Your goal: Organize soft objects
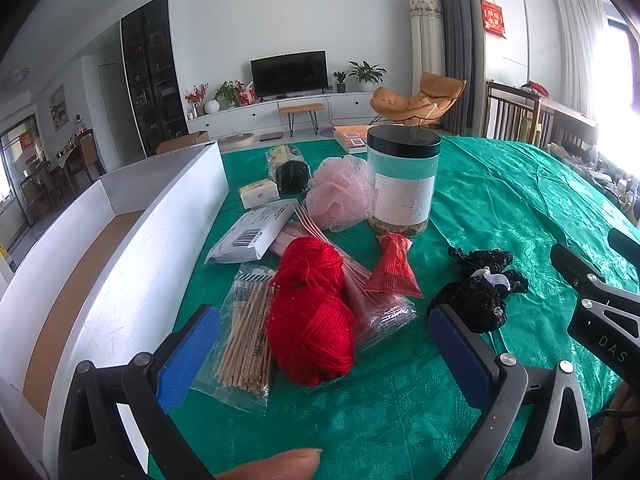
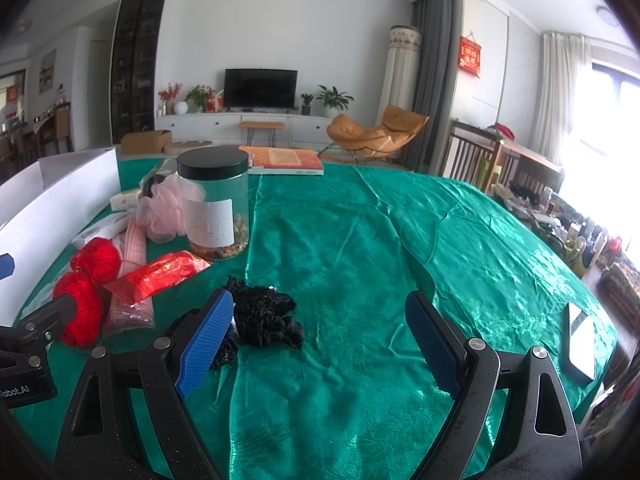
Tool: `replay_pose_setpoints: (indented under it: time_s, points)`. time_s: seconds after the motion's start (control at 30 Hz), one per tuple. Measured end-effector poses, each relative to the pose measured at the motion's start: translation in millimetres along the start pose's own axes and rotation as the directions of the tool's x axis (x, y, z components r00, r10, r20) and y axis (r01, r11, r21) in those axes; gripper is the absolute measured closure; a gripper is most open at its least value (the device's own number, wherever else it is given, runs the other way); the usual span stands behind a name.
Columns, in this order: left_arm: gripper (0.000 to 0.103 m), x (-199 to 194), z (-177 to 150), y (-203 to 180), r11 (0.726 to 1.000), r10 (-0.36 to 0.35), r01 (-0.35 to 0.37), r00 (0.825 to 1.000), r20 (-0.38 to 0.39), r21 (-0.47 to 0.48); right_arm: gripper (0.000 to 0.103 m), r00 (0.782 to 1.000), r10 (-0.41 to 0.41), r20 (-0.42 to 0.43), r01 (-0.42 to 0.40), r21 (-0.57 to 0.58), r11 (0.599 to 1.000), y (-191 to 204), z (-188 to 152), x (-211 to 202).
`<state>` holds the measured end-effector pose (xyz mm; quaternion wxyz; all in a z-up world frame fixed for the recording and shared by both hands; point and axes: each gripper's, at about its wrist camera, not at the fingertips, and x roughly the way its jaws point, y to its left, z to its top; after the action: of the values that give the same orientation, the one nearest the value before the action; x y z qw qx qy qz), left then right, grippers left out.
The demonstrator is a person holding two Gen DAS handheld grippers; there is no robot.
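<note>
A red yarn skein [image 1: 310,312] lies on the green cloth between the blue pads of my open left gripper [image 1: 324,356], just beyond them; it also shows in the right wrist view [image 2: 86,292]. A black lace bundle [image 1: 480,288] lies to its right, by my right finger pad. A pink mesh sponge [image 1: 340,192] sits further back against a jar. My right gripper [image 2: 320,344] is open and empty over bare cloth, with the black lace [image 2: 260,316] just beside its left pad [image 2: 206,344]. A white box [image 1: 120,240] stands open at the left.
A black-lidded jar [image 1: 402,180], a bag of wooden sticks [image 1: 248,340], a red packet [image 1: 390,268], a white pouch [image 1: 252,236] and a black roll [image 1: 292,174] crowd the cloth. A book [image 2: 286,160] lies at the far edge, a phone [image 2: 580,340] at the right.
</note>
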<state>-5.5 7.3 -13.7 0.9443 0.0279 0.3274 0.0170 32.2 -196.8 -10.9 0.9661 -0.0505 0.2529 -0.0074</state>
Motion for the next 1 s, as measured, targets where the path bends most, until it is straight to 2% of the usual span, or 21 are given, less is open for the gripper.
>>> replay_pose_setpoints:
  time_s: [1.0]
  points:
    - [0.000, 3.4, -7.5, -7.1, 1.000, 0.006, -0.005, 1.000, -0.016, 0.016, 0.013, 1.000, 0.004, -0.007, -0.004, -0.001, 1.000, 3.4, -1.0, 2.9]
